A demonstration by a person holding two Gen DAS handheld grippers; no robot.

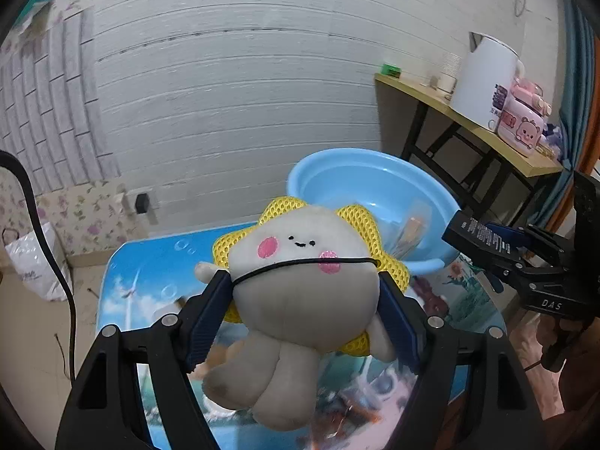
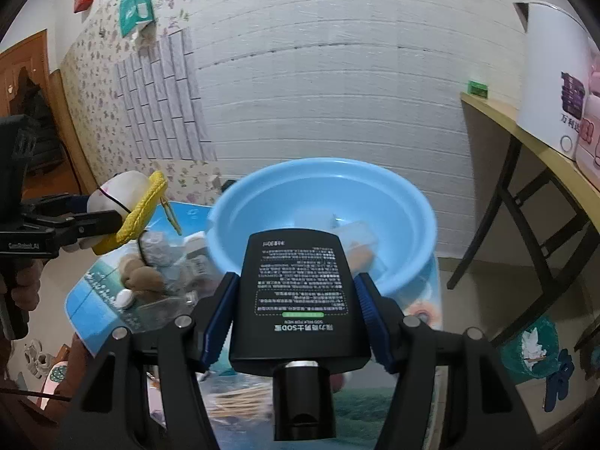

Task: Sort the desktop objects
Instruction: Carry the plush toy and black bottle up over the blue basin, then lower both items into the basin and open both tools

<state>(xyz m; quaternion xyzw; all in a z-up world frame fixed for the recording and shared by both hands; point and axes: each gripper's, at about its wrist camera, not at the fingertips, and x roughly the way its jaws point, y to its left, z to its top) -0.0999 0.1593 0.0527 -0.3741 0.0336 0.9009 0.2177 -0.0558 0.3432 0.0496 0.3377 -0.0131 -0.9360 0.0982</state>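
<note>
My left gripper (image 1: 303, 281) is shut on a grey plush toy (image 1: 300, 288) with a yellow mesh frill, pink cheeks and a black elastic cord; it hangs above the table. From the right wrist view the same plush toy (image 2: 123, 202) shows at the left, held in the left gripper (image 2: 93, 221). My right gripper (image 2: 296, 281) is shut on a flat black bottle (image 2: 300, 292) with white print, its cap toward the camera. That bottle (image 1: 483, 236) also appears at the right of the left wrist view. A light blue basin (image 2: 262, 195) sits just beyond both, holding a few small items.
The small table carries a picture-printed cover (image 1: 150, 262). Loose items lie on it: a brown plush (image 2: 142, 277), a clear bag and a white pill-shaped piece (image 2: 123, 298). A wooden side table (image 1: 487, 131) at the right bears a white kettle (image 1: 483, 78) and pink containers (image 1: 525, 127).
</note>
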